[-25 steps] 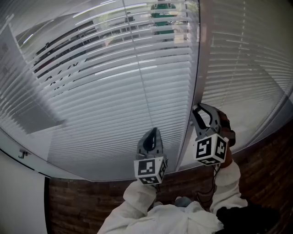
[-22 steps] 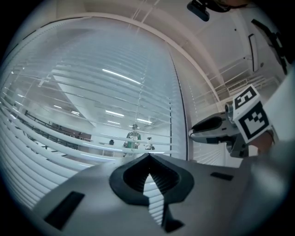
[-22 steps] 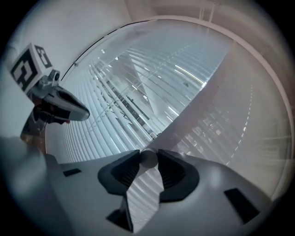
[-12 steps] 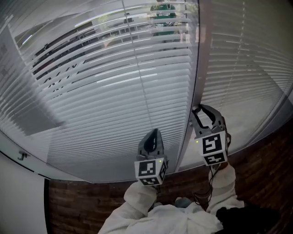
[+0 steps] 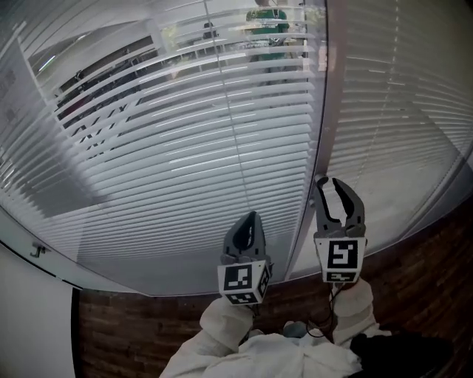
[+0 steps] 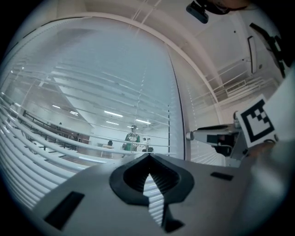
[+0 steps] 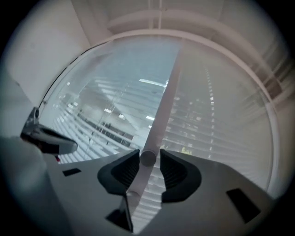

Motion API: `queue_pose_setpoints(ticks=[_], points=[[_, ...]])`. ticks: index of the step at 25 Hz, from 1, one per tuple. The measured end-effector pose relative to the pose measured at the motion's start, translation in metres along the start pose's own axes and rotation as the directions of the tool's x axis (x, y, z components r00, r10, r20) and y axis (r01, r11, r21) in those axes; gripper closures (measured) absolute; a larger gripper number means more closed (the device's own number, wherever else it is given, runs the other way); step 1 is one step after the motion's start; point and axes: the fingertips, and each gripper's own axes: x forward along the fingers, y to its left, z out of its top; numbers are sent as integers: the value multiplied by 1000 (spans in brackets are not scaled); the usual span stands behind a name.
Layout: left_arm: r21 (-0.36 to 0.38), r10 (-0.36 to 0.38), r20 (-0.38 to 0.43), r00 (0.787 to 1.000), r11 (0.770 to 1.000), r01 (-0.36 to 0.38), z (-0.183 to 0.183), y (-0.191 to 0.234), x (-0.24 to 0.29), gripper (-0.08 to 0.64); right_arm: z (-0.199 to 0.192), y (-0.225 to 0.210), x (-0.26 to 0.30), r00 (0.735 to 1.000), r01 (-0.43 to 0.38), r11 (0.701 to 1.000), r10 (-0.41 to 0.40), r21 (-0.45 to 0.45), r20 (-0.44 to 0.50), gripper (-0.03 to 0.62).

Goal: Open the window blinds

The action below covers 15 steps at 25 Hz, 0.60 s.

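White slatted window blinds (image 5: 185, 148) fill the head view, their slats tilted partly apart so the room behind shows through the upper rows. A pale round tilt wand (image 7: 162, 110) hangs down in front of them. My right gripper (image 5: 332, 184) is shut on the wand's lower end, which sits between the ribbed pads (image 7: 171, 168) of that gripper (image 7: 149, 159). To its left my left gripper (image 5: 250, 216) points at the blinds with its jaws together and nothing in them; the same gripper (image 6: 147, 159) shows only slats through its thin gap.
A vertical window frame post (image 5: 314, 221) separates these blinds from a second set (image 5: 399, 111) on the right. A dark brick wall (image 5: 133, 325) runs below the sill. Beyond the glass stands a person in a green top (image 5: 267, 18).
My right gripper has rolled on the wand, its marker cube now facing the head camera squarely. The slats have tilted further apart, showing more of the room behind. The left gripper stayed put.
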Motion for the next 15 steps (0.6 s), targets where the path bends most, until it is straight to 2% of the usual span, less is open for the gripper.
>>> queue_pose_setpoints(ticks=[1, 3, 4, 6, 8, 9, 12, 15], points=[[7, 3, 10, 1000, 1000, -3, 4, 1, -3, 563, 3, 2, -14, 998, 31, 996, -35, 85, 52, 459], [10, 17, 28, 999, 1000, -17, 9, 6, -11, 563, 1, 17, -34, 993, 8, 962, -39, 272, 107, 459], [3, 25, 29, 999, 1000, -25, 10, 9, -15, 563, -7, 30, -37, 995, -23, 941, -11, 339, 100, 460], [-24, 37, 10, 999, 999, -36, 4, 14, -21, 563, -27, 52, -33, 997, -68, 911, 51, 408, 51, 473], [-38, 40, -21, 999, 998, -41, -7, 15, -23, 563, -38, 62, -29, 996, -84, 899, 80, 430, 27, 505], [-38, 41, -32, 999, 998, -42, -11, 15, -24, 563, -39, 64, -28, 996, -86, 900, 82, 427, 27, 544], [-32, 39, -38, 999, 999, -40, -15, 13, -27, 563, -35, 68, -25, 995, -100, 917, 92, 385, 41, 563], [-21, 29, -37, 999, 999, -30, -14, 8, -28, 563, -28, 73, -24, 993, -118, 923, 104, 367, 57, 564]])
